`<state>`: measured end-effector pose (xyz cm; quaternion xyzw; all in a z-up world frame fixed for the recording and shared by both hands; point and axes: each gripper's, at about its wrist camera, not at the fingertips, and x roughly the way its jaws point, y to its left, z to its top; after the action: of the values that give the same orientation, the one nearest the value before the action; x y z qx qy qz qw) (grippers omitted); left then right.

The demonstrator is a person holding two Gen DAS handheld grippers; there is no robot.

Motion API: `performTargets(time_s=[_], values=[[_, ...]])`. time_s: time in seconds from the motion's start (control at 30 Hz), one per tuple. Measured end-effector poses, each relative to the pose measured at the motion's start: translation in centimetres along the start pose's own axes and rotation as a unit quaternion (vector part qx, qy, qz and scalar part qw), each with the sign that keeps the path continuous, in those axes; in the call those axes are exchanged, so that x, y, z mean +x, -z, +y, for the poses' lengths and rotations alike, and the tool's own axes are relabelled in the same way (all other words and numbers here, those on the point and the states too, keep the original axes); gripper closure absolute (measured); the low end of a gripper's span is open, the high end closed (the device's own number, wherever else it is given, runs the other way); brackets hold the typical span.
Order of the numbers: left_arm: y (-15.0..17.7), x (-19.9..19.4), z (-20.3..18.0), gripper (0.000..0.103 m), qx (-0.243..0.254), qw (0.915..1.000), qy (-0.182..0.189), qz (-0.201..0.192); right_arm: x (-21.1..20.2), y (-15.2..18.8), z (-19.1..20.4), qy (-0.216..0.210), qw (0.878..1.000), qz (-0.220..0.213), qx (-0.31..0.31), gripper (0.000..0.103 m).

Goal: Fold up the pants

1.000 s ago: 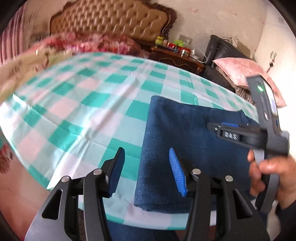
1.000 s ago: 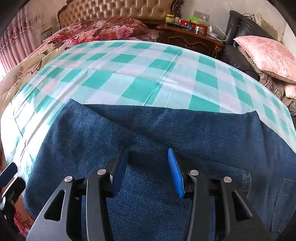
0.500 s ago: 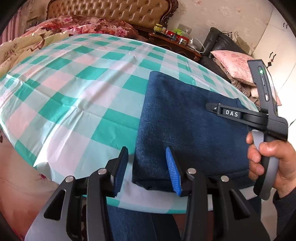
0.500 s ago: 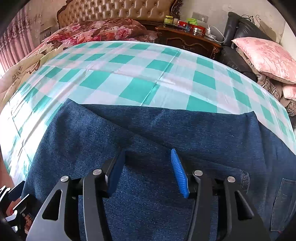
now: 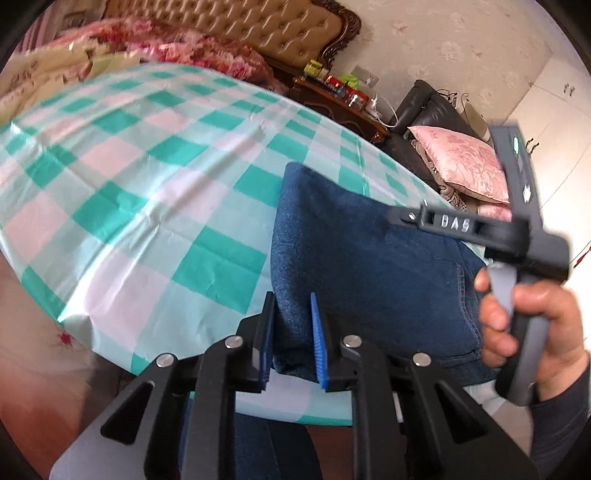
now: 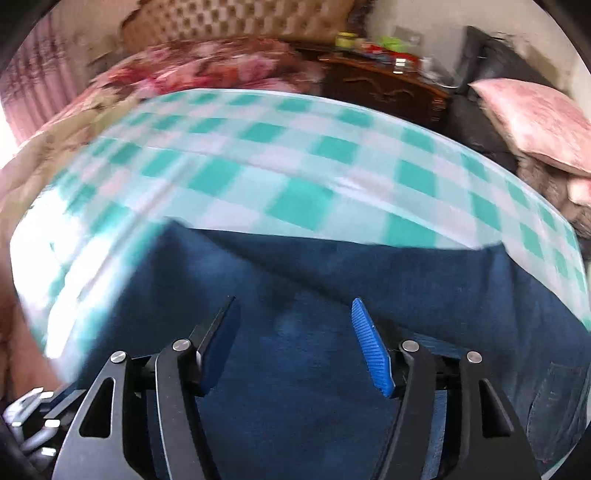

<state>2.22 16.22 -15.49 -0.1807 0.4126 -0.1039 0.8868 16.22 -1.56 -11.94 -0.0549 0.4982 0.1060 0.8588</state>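
Dark blue denim pants (image 5: 354, 258) lie folded on the green-and-white checked tablecloth (image 5: 147, 192), near the table's front edge. My left gripper (image 5: 291, 332) is shut on the near left corner of the pants, the fabric pinched between its blue pads. My right gripper (image 6: 295, 343) is open and hovers over the middle of the pants (image 6: 295, 369); its body, held in a hand, shows in the left wrist view (image 5: 517, 236). A back pocket (image 6: 554, 406) shows at the lower right.
A bed with a tufted headboard (image 5: 240, 22) and floral bedding (image 5: 166, 40) stands behind the table. A dark wooden nightstand (image 5: 340, 99) with small items and a black chair with a pink pillow (image 5: 461, 162) are at the back right.
My left gripper moved forward onto the corner of the pants and closed on it. My right gripper stayed open over the pants and its view blurred with motion.
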Motion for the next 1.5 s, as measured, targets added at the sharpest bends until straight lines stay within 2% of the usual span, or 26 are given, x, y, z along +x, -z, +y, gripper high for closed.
performTargets(time_s=[0.1, 0.2, 0.3, 0.47, 0.5, 0.57, 0.6, 0.67, 0.7, 0.8, 0.9, 0.97, 1.0, 1.03, 1.1, 1.17, 1.2, 1.27, 1.37, 1.4, 1.5], values=[[0.0, -0.7, -1.5, 0.086, 0.036, 0.999, -0.025, -0.013, 0.5, -1.4, 2.6, -0.088, 0.995, 0.055, 0.004, 0.04], [0.0, -1.2, -2.9, 0.086, 0.065, 0.9965, -0.046, -0.026, 1.8, -2.3, 5.2, -0.115, 0.989, 0.097, 0.001, 0.04], [0.1, -1.6, -3.9, 0.086, 0.084, 0.9941, -0.057, -0.037, 3.3, -3.0, 7.2, -0.115, 0.985, 0.125, -0.012, 0.041], [0.2, -2.1, -5.1, 0.087, 0.111, 0.9898, -0.073, -0.052, 4.8, -3.4, 8.9, -0.077, 0.987, 0.136, -0.042, 0.041], [0.2, -2.3, -5.4, 0.087, 0.116, 0.9889, -0.076, -0.055, 4.9, -3.4, 9.2, -0.069, 0.987, 0.134, -0.051, 0.043], [0.3, -2.5, -5.9, 0.087, 0.119, 0.9881, -0.075, -0.062, 5.1, -3.3, 9.2, -0.052, 0.988, 0.131, -0.061, 0.06], [0.3, -2.6, -6.0, 0.088, 0.118, 0.9883, -0.071, -0.065, 5.2, -3.3, 9.1, -0.05, 0.988, 0.129, -0.063, 0.073], [0.3, -2.7, -5.8, 0.087, 0.107, 0.9902, -0.061, -0.066, 5.2, -3.3, 8.7, -0.058, 0.988, 0.129, -0.063, 0.083], [0.3, -2.8, -5.5, 0.082, 0.092, 0.992, -0.056, -0.065, 5.0, -3.2, 8.3, -0.062, 0.988, 0.126, -0.06, 0.087], [0.7, -2.4, -3.0, 0.032, -0.006, 0.9981, -0.035, -0.05, 4.3, -3.4, 7.6, -0.071, 0.989, 0.116, -0.054, 0.09], [1.4, -1.5, -2.8, 0.034, -0.027, 0.9989, -0.025, -0.031, 3.6, -3.6, 7.2, -0.081, 0.99, 0.109, -0.043, 0.09], [1.6, -1.0, -3.6, 0.05, -0.017, 0.9991, -0.028, -0.027, 3.0, -3.8, 6.7, -0.093, 0.99, 0.104, -0.031, 0.091], [1.4, -0.6, -4.4, 0.072, -0.003, 0.999, -0.04, -0.023, 2.3, -4.0, 6.0, -0.103, 0.99, 0.099, -0.02, 0.091], [1.2, -0.6, -5.2, 0.085, 0.007, 0.9987, -0.044, -0.023, 1.6, -4.2, 5.3, -0.112, 0.989, 0.093, -0.011, 0.092], [0.9, -1.5, -7.0, 0.089, 0.034, 0.9968, -0.055, -0.046, -1.1, -4.9, 2.5, -0.137, 0.988, 0.07, 0.017, 0.092], [0.4, -3.3, -11.0, 0.09, 0.096, 0.9883, -0.076, -0.091, -3.7, -5.5, -0.3, -0.161, 0.985, 0.05, 0.042, 0.092], [0.2, -4.1, -12.9, 0.09, 0.121, 0.9834, -0.079, -0.11, -6.2, -5.9, -3.1, -0.178, 0.982, 0.031, 0.06, 0.092], [0.0, -5.7, -17.8, 0.09, 0.178, 0.9688, -0.082, -0.152, -9.5, -6.1, -6.8, -0.191, 0.978, 0.002, 0.079, 0.092], [0.8, -7.1, -25.5, 0.09, 0.256, 0.9434, -0.063, -0.2, -15.4, -5.1, -14.2, -0.202, 0.972, -0.05, 0.111, 0.092], [1.7, -7.4, -28.7, 0.09, 0.287, 0.9322, -0.049, -0.215, -17.3, -4.1, -17.4, -0.204, 0.968, -0.066, 0.127, 0.092], [5.0, -6.9, -35.2, 0.09, 0.353, 0.9068, -0.013, -0.231, -20.5, 0.1, -26.0, -0.204, 0.958, -0.095, 0.175, 0.092]])
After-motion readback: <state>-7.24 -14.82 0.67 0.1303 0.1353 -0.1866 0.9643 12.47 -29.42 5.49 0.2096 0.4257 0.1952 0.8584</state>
